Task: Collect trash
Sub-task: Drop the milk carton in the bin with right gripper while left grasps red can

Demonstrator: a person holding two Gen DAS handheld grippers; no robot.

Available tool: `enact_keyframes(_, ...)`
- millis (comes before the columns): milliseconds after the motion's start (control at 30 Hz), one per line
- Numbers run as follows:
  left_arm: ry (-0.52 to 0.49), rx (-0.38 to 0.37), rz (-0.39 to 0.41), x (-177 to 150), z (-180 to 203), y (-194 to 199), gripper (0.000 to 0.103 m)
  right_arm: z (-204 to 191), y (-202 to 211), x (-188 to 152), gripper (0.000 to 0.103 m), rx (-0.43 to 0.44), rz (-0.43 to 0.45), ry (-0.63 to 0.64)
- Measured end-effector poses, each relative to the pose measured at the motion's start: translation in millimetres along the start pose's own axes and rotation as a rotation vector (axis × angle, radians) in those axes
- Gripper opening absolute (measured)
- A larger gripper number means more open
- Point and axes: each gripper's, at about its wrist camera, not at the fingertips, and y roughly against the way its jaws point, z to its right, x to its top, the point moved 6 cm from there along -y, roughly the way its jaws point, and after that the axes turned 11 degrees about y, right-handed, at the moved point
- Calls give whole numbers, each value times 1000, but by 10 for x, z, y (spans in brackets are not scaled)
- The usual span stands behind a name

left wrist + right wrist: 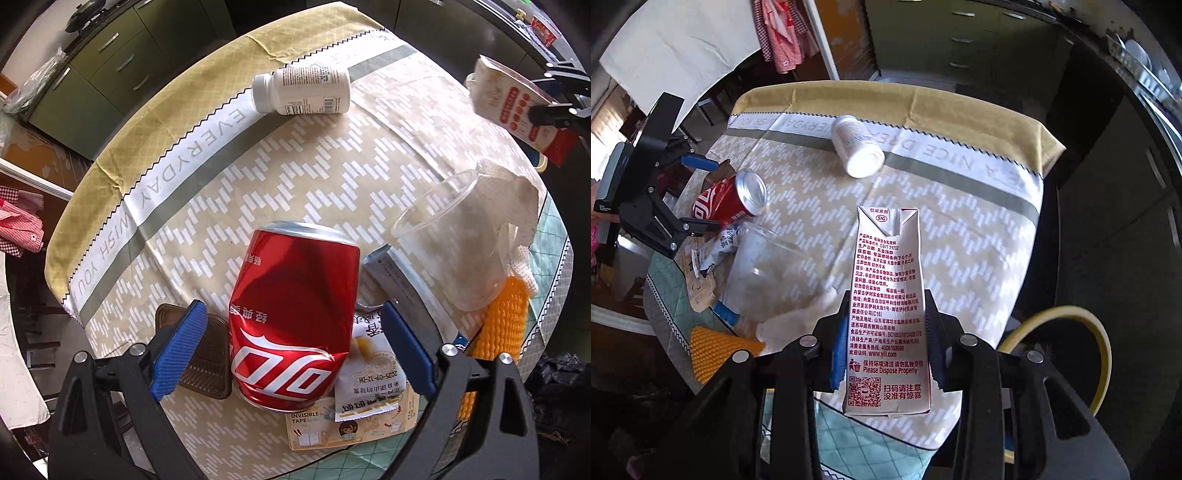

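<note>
Carton [886, 314] upright, gable top pointing away

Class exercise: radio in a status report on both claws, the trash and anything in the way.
Right claw shut on milk carton, lifted. Left claw open, straddling dented red can, not gripping. Wrapper and brown coaster crowd the can.

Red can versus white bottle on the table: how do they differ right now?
The red can is dented metal; the white bottle is smooth plastic with its cap on. The can sits between the open fingers of the left gripper, not yet pinched; the bottle lies apart near the far border, with no gripper by it. Both lie on their sides on the tablecloth.
</note>
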Motion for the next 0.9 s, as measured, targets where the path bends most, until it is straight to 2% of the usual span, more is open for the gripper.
enact_keyframes(233, -8, -54, -57, 28, 26, -171, 90, 446, 39, -499, 36, -15, 3, -150)
enact_keyframes(567, 0, -86, -89, 90, 37, -395, 90, 688, -4, -768, 36, -29, -3, -230)
enact_keyframes(600, 5, -91, -88, 106, 2, -424, 89, 703, -10, -791, 36, -29, -4, -236)
enact_keyframes(667, 22, -106, -91, 85, 10, -429, 76, 727, -18, -841, 36, -31, -9, -246)
enact_keyframes(767, 47, -132, -91, 88, -36, -434, 75, 763, -27, -913, 36, -36, -15, -261)
enact_keyframes(900, 53, -120, -85, 45, -100, -397, 75, 845, -17, -994, 36, -47, -13, -289)
